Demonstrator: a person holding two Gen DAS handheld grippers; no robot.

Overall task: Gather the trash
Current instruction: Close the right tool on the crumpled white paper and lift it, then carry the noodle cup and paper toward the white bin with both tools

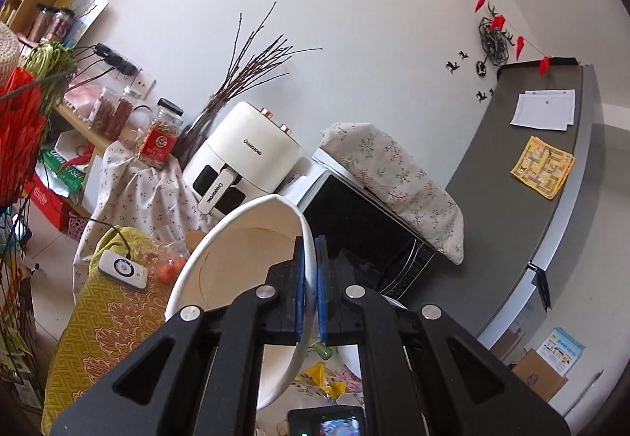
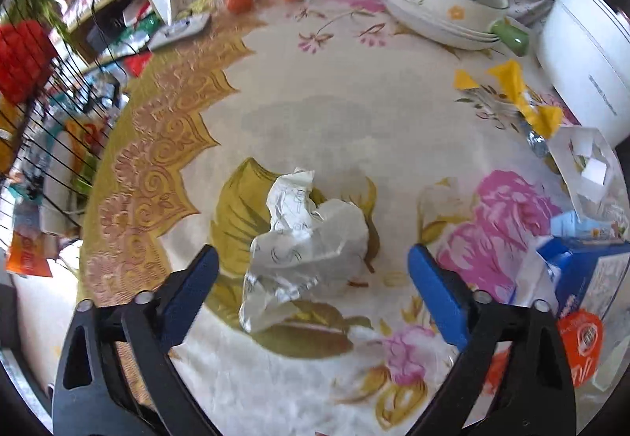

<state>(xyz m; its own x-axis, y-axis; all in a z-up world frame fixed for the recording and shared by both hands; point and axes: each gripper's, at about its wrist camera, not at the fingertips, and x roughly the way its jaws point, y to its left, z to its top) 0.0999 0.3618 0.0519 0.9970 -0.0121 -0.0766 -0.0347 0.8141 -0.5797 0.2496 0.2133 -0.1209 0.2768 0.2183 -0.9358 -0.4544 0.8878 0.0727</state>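
Blue pads of the left gripper (image 1: 311,290) sit nearest the lens, pinched together on the rim of a white paper bowl (image 1: 236,278), which hangs tilted on its side with its mouth turned to the left of that view; it looks empty, and is probably the catch-all for the trash. Moving right, the right gripper (image 2: 311,278) points steeply down at the flowered tablecloth (image 2: 315,82), jaws spread wide with nothing pressed between them. A crumpled white paper wad (image 2: 303,251) lies on the cloth directly between the two fingers (image 2: 193,286), touching neither, its long axis running roughly away from the camera along the fingers' line. Further right lie yellow wrapper scraps (image 2: 516,89), well apart. By my judgement the right hand is nearer and need only descend and close.
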